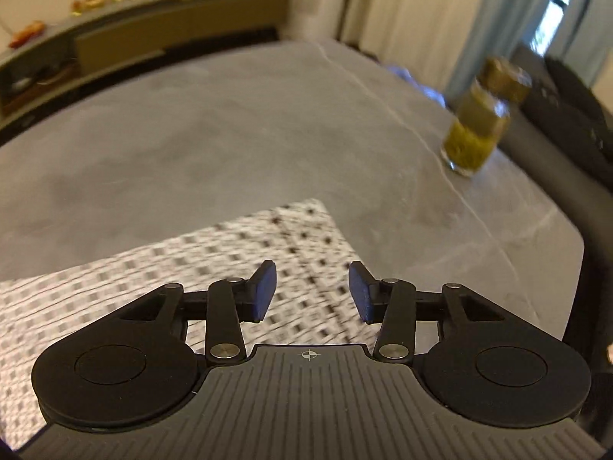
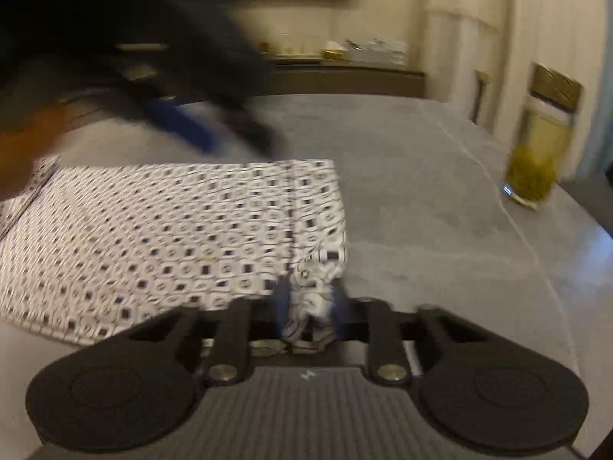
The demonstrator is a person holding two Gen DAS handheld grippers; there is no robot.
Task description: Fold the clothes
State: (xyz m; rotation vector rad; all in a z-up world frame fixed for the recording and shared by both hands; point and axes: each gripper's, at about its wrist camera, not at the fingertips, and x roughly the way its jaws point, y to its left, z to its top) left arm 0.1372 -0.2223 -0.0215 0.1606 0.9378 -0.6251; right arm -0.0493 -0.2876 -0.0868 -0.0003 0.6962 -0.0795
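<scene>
Grey, marbled surface [image 2: 421, 199] fills the middle of both views, a pale vein running down its right side. Flat on it, lower left of the frame, lies the folded patterned cloth [image 2: 172, 237], white with small dark squares. Over at the right edge stands a glass jar [image 2: 536, 161] of yellow-green contents, well apart from the cloth.

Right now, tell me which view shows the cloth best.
The right wrist view: the patterned cloth lies spread on the grey table, most of it in frame, its near corner pinched in the right gripper. The left wrist view shows only a blurred part of the cloth beneath the open left gripper.
</scene>
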